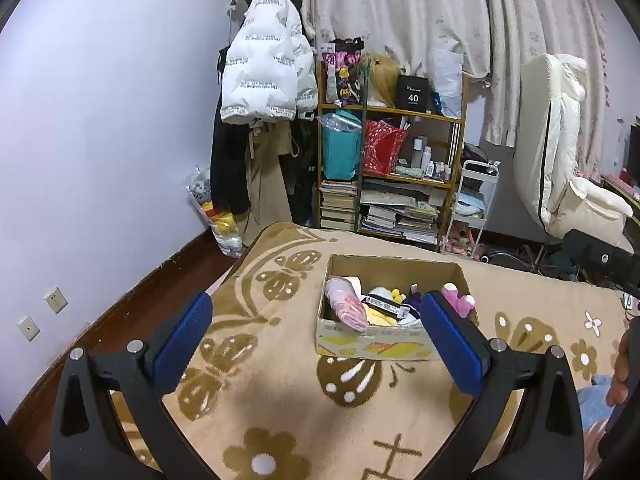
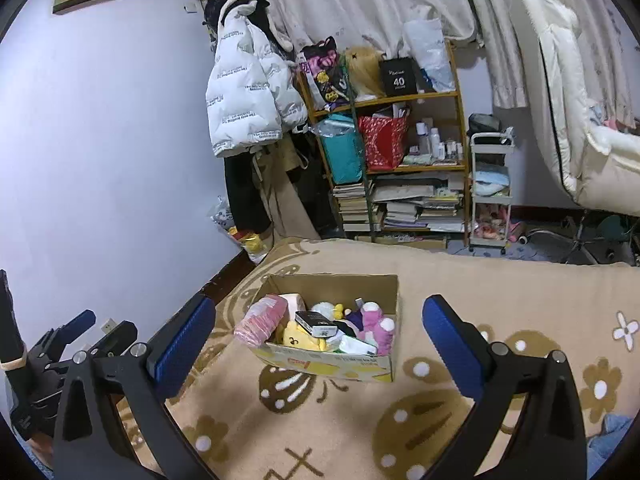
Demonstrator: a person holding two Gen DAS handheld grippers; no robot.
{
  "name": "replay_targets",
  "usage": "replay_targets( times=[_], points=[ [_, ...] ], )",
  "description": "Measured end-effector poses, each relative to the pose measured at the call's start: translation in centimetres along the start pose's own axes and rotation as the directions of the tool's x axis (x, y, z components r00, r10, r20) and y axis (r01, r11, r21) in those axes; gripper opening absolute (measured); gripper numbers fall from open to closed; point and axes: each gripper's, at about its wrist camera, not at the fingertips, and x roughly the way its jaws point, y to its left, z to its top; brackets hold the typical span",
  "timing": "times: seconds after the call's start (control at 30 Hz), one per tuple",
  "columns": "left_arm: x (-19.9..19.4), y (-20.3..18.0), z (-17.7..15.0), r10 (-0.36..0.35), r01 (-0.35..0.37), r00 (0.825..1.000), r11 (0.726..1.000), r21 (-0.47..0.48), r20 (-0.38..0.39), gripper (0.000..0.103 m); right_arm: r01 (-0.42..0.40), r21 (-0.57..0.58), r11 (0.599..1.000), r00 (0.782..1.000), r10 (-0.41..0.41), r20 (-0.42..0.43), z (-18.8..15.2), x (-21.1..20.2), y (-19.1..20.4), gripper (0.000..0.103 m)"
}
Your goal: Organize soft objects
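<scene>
An open cardboard box (image 1: 372,340) sits on a beige blanket with brown butterfly and flower patterns (image 1: 288,392). It holds soft items: a pink knitted piece (image 1: 348,308), a yellow plush (image 2: 298,336) and a pink-and-white plush (image 2: 376,326). In the right wrist view the box (image 2: 332,362) lies ahead, between the fingers. My left gripper (image 1: 316,344) is open and empty above the blanket, just short of the box. My right gripper (image 2: 320,344) is open and empty, also short of the box. The left gripper (image 2: 76,336) shows at the left edge of the right wrist view.
Beyond the bed stand a wooden shelf (image 1: 400,144) with books and bags, a coat rack with a white puffer jacket (image 1: 264,76), a small white cart (image 1: 472,208) and a white recliner chair (image 1: 568,168). A wall is on the left.
</scene>
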Motion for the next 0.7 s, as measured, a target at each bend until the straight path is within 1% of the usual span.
replay_targets(
  times=[0.13, 0.4, 0.6, 0.7],
  points=[
    [-1.1, -0.1, -1.0, 0.013, -0.013, 0.999, 1.0, 0.018, 0.037, 0.103, 0.03, -0.028, 0.999, 0.999, -0.029, 0.035, -0.8, -1.5, 0.3, 0.103],
    [-2.0, 0.3, -3.2, -0.01, 0.01, 0.997, 1.0, 0.0, 0.08, 0.103, 0.076, -0.064, 0.995, 0.996, -0.072, 0.058, -2.5, -2.6, 0.5, 0.103],
    [-1.4, 0.2, -5.4, -0.005, 0.003, 0.995, 1.0, 0.019, 0.097, 0.102, 0.115, -0.074, 0.991, 0.991, -0.109, 0.075, -4.3, -2.4, -0.1, 0.103],
    [-0.6, -0.1, -6.3, 0.012, -0.015, 0.997, 0.999, 0.038, 0.08, 0.102, 0.105, -0.057, 0.993, 0.992, -0.101, 0.074, -4.7, -2.0, -0.5, 0.103]
  ],
)
